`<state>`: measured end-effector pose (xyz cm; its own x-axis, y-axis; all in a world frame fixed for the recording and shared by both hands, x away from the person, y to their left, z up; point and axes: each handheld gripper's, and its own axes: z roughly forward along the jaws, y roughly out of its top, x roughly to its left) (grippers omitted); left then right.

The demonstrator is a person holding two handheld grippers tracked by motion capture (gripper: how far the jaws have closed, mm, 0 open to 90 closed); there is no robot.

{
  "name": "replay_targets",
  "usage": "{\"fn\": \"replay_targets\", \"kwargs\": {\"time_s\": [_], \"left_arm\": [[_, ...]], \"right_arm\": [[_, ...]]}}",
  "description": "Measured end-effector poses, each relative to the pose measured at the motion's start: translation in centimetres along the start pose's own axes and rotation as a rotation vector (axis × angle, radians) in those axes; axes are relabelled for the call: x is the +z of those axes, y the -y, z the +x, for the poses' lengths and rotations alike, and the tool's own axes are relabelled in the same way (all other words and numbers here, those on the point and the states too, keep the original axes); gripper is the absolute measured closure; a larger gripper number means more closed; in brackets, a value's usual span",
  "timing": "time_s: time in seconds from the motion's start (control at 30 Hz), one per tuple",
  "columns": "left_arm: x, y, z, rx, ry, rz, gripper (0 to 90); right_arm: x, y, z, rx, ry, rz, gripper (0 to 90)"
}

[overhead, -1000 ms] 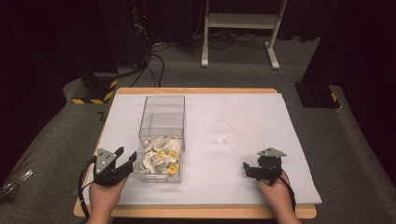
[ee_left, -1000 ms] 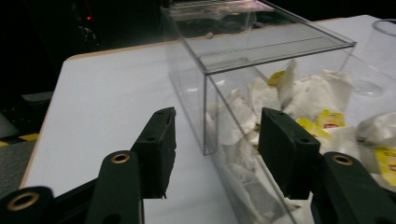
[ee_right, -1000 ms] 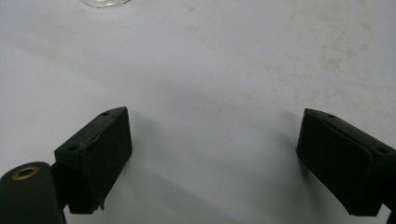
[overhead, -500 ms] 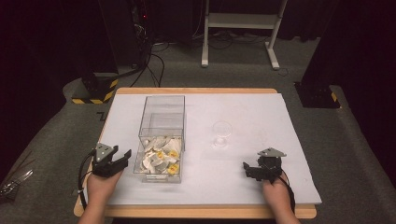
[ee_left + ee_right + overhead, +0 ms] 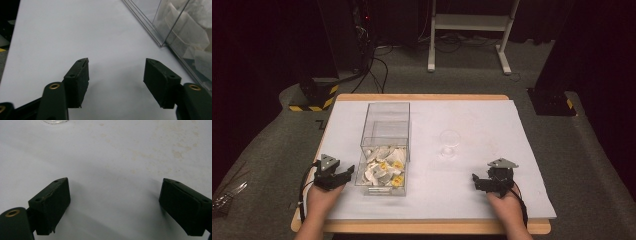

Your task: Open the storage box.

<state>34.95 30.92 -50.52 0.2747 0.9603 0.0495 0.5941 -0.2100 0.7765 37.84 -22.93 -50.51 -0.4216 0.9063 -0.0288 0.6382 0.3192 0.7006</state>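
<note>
A clear plastic box stands on the white table cover, its near end full of white packets with yellow labels. My left gripper rests low on the cover just left of the box, open; its jaws have just been opening and nothing lies between them. In the left gripper view the box wall runs along the right, with the left gripper over bare cover. A small clear glass stands mid-table. My right gripper sits near the front right, open and empty, its jaws wide apart in the right gripper view.
The white cover lies over a wooden table whose front edge runs just behind both hands. Faint brown stains mark the cover ahead of the right gripper. A white stand and cables are on the floor beyond.
My left gripper has come down and drawn back a little to the left of the box, and its jaws stand wider. The right hand has stayed where it was.
</note>
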Motion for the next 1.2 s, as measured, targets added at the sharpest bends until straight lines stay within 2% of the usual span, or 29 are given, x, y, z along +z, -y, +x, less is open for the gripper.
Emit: {"fn": "replay_targets", "kwargs": {"time_s": [0.07,0.13,0.23,0.3,0.37,0.6,0.97,1.03,1.13,1.2], "left_arm": [[0.2,0.0,-0.1,0.014,-0.012,0.01,34.2],[0.5,-0.1,-0.2,0.01,-0.016,0.034,33.2],[0.5,-0.1,-0.1,0.008,-0.014,0.039,32.0],[0.5,-0.1,0.1,-0.027,0.0,0.044,31.4],[0.6,-0.1,0.2,-0.035,0.004,0.047,31.3],[0.5,0.0,0.2,-0.038,0.0,0.046,31.0],[0.3,0.1,-0.1,-0.026,-0.015,0.041,31.9],[0.3,0.1,0.0,-0.041,-0.005,0.044,31.9],[0.3,0.1,0.1,-0.039,0.0,0.048,31.9],[0.4,0.1,0.1,-0.042,0.0,0.046,31.8]], "right_arm": [[0.0,0.0,0.0,0.004,-0.002,0.002,9.7],[0.0,0.0,0.0,0.001,-0.001,0.003,9.7],[0.0,-0.2,-0.1,-0.001,-0.004,0.006,9.7],[0.0,-0.4,-0.1,-0.007,-0.007,0.011,9.9],[0.0,-0.5,-0.1,-0.007,-0.006,0.013,9.9],[-0.7,-1.7,0.5,-0.024,-0.03,-0.029,12.0],[-0.5,-2.8,2.5,-0.047,-0.076,-0.043,12.6],[-0.5,-3.0,3.0,-0.061,-0.084,-0.071,12.8],[-0.5,-3.2,3.3,-0.065,-0.098,-0.075,12.8],[-0.6,-3.6,4.1,-0.069,-0.116,-0.089,12.8]]}}
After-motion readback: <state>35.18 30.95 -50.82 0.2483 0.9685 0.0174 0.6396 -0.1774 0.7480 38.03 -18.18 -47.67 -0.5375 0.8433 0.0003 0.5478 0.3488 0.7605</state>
